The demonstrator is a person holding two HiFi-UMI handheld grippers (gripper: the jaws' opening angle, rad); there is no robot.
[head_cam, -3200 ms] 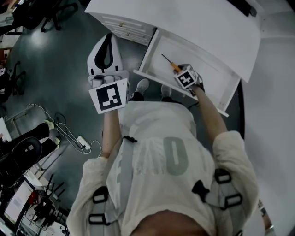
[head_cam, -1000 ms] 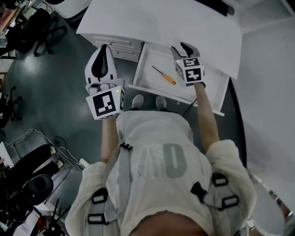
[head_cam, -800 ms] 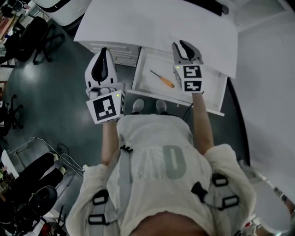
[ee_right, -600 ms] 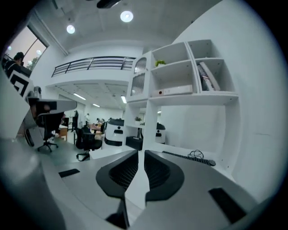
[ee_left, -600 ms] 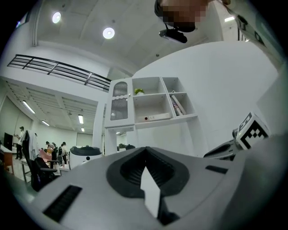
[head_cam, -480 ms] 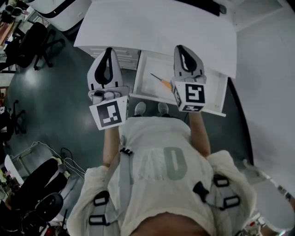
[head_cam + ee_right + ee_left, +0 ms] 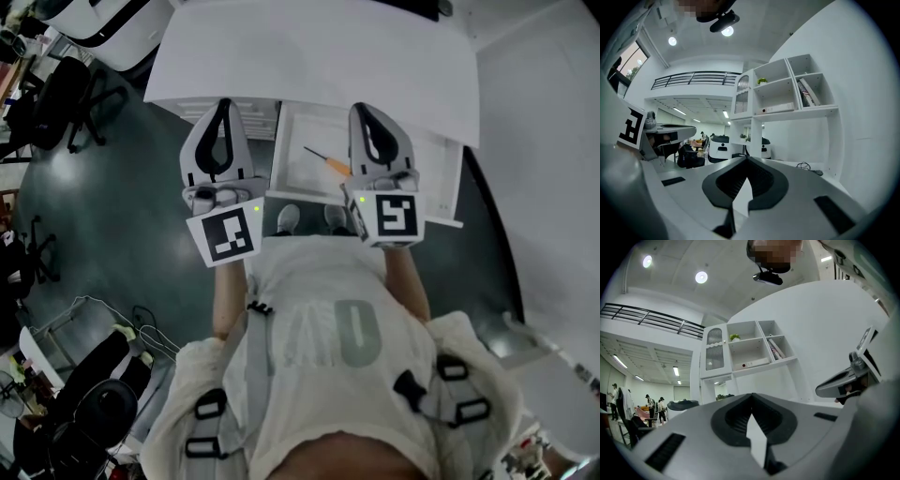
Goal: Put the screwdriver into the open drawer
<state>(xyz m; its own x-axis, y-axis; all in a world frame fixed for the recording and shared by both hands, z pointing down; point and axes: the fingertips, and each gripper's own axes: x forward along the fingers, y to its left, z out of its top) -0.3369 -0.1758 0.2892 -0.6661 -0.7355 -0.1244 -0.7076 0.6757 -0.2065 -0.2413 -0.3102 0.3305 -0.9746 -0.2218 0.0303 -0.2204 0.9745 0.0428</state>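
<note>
An orange-handled screwdriver (image 7: 326,161) lies loose inside the open white drawer (image 7: 442,184) under the desk. My right gripper (image 7: 367,109) is held up above the drawer's front, pointing level, jaws shut and empty. My left gripper (image 7: 223,103) is at the same height to the left of the drawer, also shut with nothing in it. In the left gripper view the left gripper (image 7: 751,395) has its jaws meeting at the tips, and in the right gripper view the right gripper (image 7: 746,159) shows the same. Both views face a white wall.
The white desk top (image 7: 319,52) overhangs the back of the drawer. The person's shoes (image 7: 289,219) stand just below its front edge. Office chairs (image 7: 58,94) are on the dark floor at left. A white wall shelf (image 7: 750,348) faces both grippers.
My right gripper has lifted out of the drawer toward the camera and shut its jaws, leaving the screwdriver lying in the drawer. My left gripper has risen a little.
</note>
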